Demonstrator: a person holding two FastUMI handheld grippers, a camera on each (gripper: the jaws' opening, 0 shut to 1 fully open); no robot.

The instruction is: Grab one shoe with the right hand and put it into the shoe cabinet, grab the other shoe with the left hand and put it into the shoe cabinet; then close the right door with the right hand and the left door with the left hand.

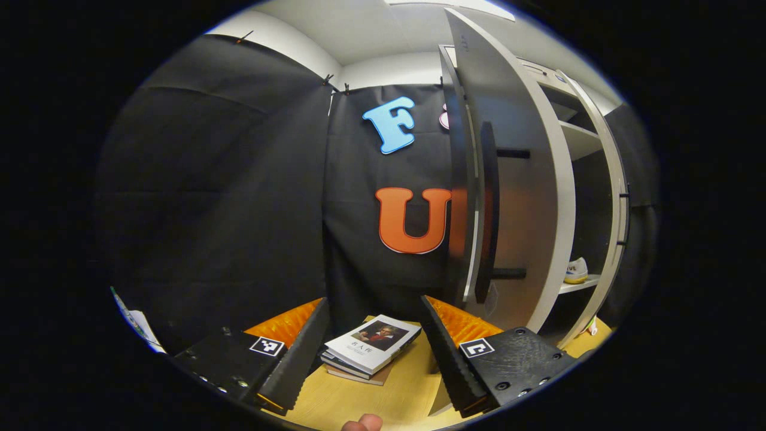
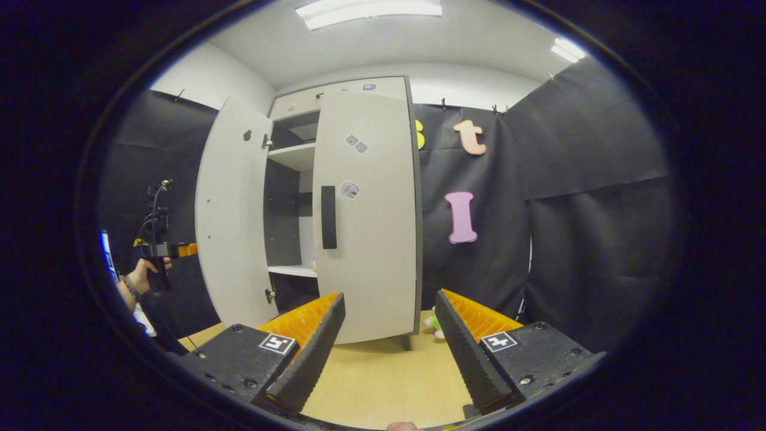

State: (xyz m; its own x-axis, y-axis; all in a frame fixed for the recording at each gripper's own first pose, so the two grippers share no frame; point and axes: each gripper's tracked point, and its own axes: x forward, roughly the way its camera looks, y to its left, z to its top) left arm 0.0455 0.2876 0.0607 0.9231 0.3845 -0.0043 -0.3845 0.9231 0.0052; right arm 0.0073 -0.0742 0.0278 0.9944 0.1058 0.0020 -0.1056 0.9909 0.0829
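In the left gripper view, my left gripper (image 1: 373,299) is open and holds nothing. It hovers over the wooden floor, to the left of the shoe cabinet. The left door (image 1: 532,197) stands open with its black handle (image 1: 488,209) facing me. Through the gap between the doors, a white shoe with a yellow sole (image 1: 576,270) rests on a shelf (image 1: 579,285). In the right gripper view, my right gripper (image 2: 390,293) is open and empty in front of the right door (image 2: 371,239), which is nearly shut. Its black handle (image 2: 328,216) is above the left finger. The left door (image 2: 230,215) is swung wide.
A stack of books (image 1: 371,347) lies on the floor between the left fingers. A small green and pink toy (image 2: 432,323) sits at the cabinet's right foot. A hand holds the left gripper (image 2: 161,248) at the far left. Black cloth walls surround the booth.
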